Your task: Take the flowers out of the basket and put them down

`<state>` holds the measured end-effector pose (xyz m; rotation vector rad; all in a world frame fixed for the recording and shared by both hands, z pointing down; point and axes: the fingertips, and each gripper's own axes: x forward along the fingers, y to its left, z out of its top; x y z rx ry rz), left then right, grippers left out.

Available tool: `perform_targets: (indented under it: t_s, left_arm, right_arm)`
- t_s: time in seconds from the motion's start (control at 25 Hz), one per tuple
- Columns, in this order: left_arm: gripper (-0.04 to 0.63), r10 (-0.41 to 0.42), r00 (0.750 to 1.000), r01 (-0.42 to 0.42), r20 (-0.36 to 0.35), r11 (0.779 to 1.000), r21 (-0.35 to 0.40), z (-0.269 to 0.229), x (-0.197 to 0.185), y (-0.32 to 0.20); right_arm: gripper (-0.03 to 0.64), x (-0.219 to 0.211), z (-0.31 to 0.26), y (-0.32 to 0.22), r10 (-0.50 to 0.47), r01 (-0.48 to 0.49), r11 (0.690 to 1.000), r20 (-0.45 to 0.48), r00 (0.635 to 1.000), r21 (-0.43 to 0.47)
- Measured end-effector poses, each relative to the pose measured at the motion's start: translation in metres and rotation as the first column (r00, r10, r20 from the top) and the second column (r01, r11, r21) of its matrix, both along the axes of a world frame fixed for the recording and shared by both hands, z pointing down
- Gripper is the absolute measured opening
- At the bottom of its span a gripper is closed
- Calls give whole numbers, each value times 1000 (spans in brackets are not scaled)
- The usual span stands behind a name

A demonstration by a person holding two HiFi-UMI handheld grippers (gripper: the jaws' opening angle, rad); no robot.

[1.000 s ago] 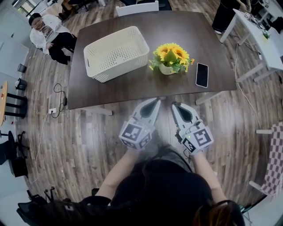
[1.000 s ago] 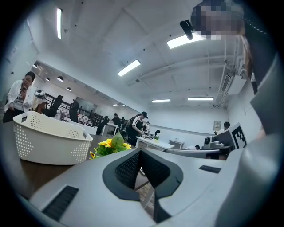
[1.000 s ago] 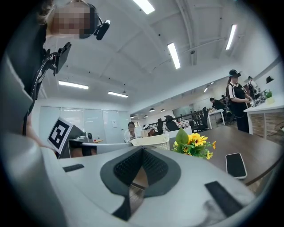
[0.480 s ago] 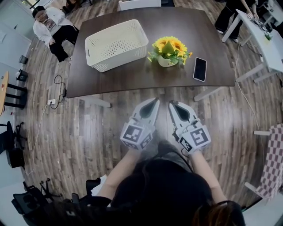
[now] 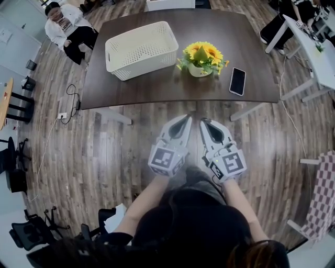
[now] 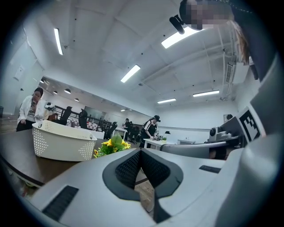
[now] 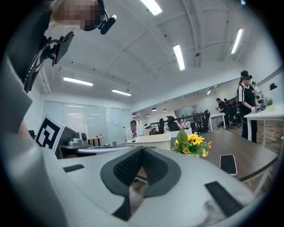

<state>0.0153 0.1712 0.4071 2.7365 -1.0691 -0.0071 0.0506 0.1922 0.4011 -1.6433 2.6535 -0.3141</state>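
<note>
A pot of yellow sunflowers point(image 5: 201, 56) stands on the dark wooden table point(image 5: 157, 86), just right of an empty white perforated basket point(image 5: 141, 49). Both grippers hover side by side over the floor, short of the table's near edge and pointing toward it. My left gripper point(image 5: 185, 118) is shut with nothing in it, and so is my right gripper point(image 5: 204, 121). In the left gripper view the basket point(image 6: 62, 142) and flowers point(image 6: 111, 145) show beyond the closed jaws. The right gripper view shows the flowers point(image 7: 191, 144) ahead, with the basket point(image 7: 153, 141) behind them.
A black phone point(image 5: 237, 81) lies on the table right of the flowers. A white chair point(image 5: 170, 4) stands at the table's far side. A person point(image 5: 65, 26) sits at far left. A white desk point(image 5: 314, 49) stands at right. A power strip and cable point(image 5: 65, 112) lie on the floor.
Both grippers have drawn back a little from the table's near edge, still shut and side by side. The flowers, basket and phone have not moved on the table.
</note>
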Motion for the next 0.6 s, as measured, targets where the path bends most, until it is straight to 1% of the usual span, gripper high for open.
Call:
perform_targets:
  t_s: [0.24, 0.4, 0.6]
  left_arm:
    - [2, 6, 1000, -6, 2, 1000, 20, -3, 3, 8]
    - [2, 9, 1000, -9, 12, 1000, 16, -1, 5, 10]
    - [2, 6, 1000, -6, 5, 1000, 21, -4, 6, 11]
  right_arm:
    - [0, 0, 0, 8, -4, 4, 1000, -10, 1000, 6]
    - [0, 1, 1, 10, -4, 4, 1000, -8, 1000, 3]
    - [0, 1, 1, 11, -9, 9, 1000, 3, 1000, 0]
